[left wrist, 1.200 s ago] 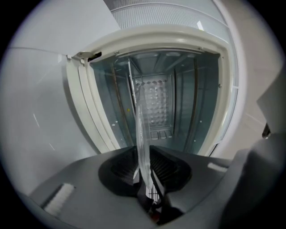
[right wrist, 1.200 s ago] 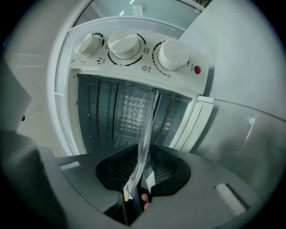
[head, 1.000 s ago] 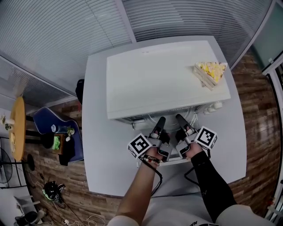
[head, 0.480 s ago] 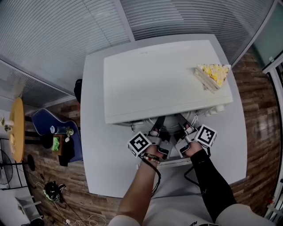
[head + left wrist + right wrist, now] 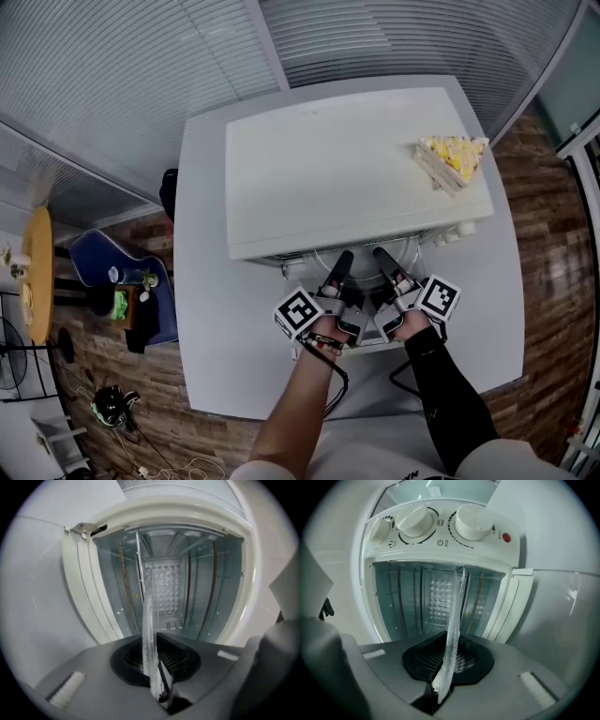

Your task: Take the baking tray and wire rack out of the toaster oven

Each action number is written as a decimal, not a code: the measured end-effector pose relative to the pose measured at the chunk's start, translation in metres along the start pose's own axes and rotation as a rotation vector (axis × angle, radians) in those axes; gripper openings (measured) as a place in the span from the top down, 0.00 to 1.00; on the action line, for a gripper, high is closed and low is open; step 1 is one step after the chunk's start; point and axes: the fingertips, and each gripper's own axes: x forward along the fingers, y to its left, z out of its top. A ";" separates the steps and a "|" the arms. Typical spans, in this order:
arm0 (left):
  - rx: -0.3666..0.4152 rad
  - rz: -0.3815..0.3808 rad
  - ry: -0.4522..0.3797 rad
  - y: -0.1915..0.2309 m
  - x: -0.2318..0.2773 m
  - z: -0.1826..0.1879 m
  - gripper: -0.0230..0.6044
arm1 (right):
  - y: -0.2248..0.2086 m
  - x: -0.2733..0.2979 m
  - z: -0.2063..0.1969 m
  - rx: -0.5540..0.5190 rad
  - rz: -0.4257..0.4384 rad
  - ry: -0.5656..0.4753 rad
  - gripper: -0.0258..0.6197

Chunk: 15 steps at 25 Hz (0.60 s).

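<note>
The white toaster oven stands on a white table, its door folded open towards me. Both grippers reach side by side into its mouth, rolled onto their sides. The baking tray shows only as a thin shiny rim, edge-on, running back into the cavity. My left gripper has that rim between its pads, jaws closing on it. My right gripper holds the same rim farther right, its jaws also closing. A thin wire of the rack shows behind the rim.
A yellow cake slice lies on the oven's top at the right. Three white knobs and a red lamp sit beside the cavity. The table reaches left of the oven; chairs and wooden floor lie beyond.
Both grippers stay at the oven's mouth. Half a second ago their fingers were more hidden beneath the oven's top edge; now they show more.
</note>
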 end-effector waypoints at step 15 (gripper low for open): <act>0.005 0.016 0.023 0.005 -0.026 -0.017 0.82 | -0.001 -0.025 -0.019 -0.009 -0.011 0.015 0.90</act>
